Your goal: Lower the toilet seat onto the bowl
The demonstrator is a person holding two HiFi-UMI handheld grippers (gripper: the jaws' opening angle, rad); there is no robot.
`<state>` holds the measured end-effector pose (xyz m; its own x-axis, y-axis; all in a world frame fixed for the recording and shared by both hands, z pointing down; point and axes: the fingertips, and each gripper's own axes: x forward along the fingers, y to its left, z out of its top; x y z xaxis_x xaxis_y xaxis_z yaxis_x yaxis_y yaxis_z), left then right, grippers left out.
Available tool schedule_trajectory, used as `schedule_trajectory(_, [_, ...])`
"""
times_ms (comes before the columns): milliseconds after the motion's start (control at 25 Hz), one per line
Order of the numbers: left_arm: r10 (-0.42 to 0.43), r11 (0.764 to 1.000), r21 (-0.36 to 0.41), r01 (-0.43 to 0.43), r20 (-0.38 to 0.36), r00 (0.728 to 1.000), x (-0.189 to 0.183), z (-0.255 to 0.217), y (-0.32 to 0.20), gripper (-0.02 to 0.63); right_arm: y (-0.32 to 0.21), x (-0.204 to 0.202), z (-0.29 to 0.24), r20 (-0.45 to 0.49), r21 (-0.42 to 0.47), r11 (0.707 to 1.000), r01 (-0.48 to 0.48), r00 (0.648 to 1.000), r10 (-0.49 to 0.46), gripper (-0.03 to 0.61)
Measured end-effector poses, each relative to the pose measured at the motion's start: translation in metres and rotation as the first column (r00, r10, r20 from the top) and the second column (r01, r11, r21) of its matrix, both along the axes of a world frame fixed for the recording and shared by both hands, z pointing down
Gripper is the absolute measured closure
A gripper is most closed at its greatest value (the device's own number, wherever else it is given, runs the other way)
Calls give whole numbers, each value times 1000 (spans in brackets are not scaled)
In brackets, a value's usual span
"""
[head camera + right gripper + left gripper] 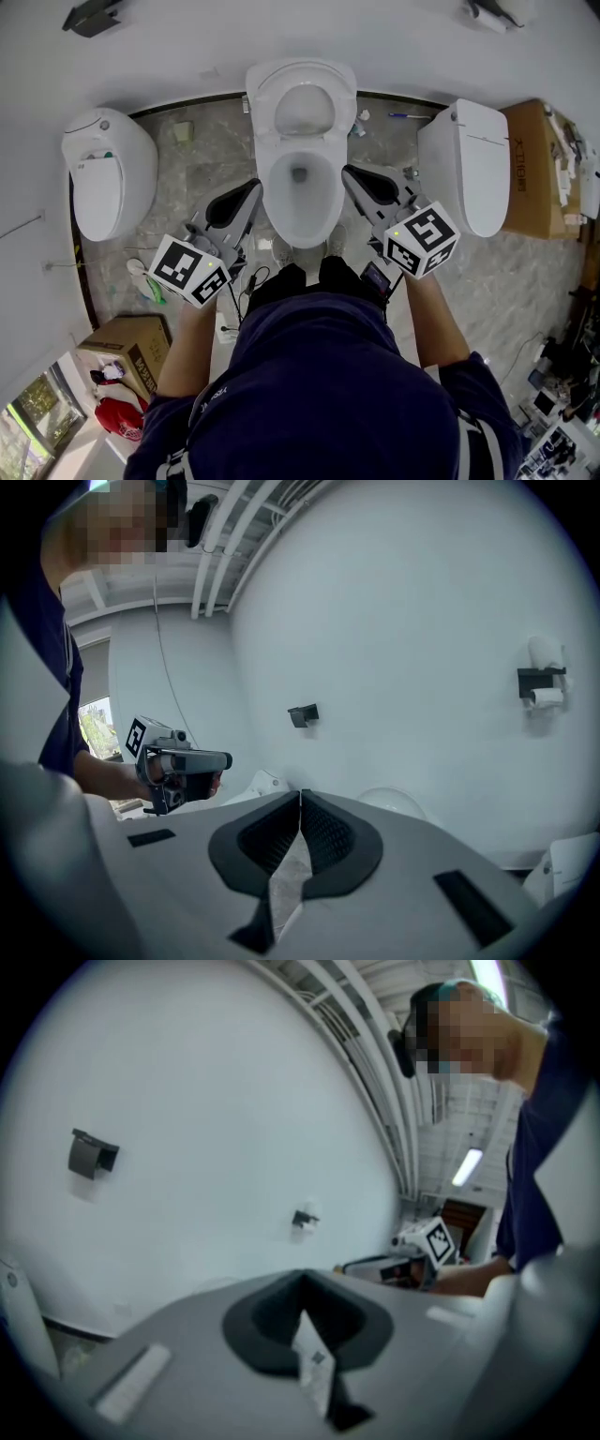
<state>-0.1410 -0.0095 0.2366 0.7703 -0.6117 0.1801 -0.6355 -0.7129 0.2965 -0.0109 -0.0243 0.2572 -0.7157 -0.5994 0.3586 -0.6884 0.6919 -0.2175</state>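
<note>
Foreground: person in a dark navy shirt (319, 375), standing at the bowl's front.
Left side: left gripper (251, 187), jaws closed together and empty, just beside the bowl's left rim.
Right side: right gripper (349, 174), jaws pressed together and empty, just beside the right rim.
Centre: white ceramic toilet bowl (272, 211), open.
Beyond: white plastic toilet seat (262, 98), raised upright at the wall, clear of both grippers.
Flanks: closed white left toilet (103, 173); closed white right toilet (469, 164); brown cardboard box (539, 169).
</note>
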Motion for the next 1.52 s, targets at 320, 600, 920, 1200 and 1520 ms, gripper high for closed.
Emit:
schedule_trajectory(320, [-93, 995, -28, 94, 18, 995, 21, 8, -28, 611, -53, 20, 14, -9, 10, 996, 89, 996, -89, 569])
schedule_trajectory(600, [-119, 992, -46, 121, 46, 992, 42, 11, -42, 611, -106, 42, 46, -50, 27, 994, 107, 993, -105, 569])
schedule_trajectory(920, [-154, 983, -92, 161, 79, 985, 43, 27, -49, 611, -163, 53, 99, -82, -25, 995, 94, 992, -96, 489])
schedule_trajectory(1200, [-185, 972, -127, 196, 95, 978, 35, 44, -56, 611, -221, 60, 153, -211, -39, 996, 78, 974, -84, 448])
schedule_trajectory(1520, [-206, 961, -171, 217, 81, 975, 24, 63, -61, 611, -261, 53, 194, -247, -91, 993, 68, 965, -89, 420])
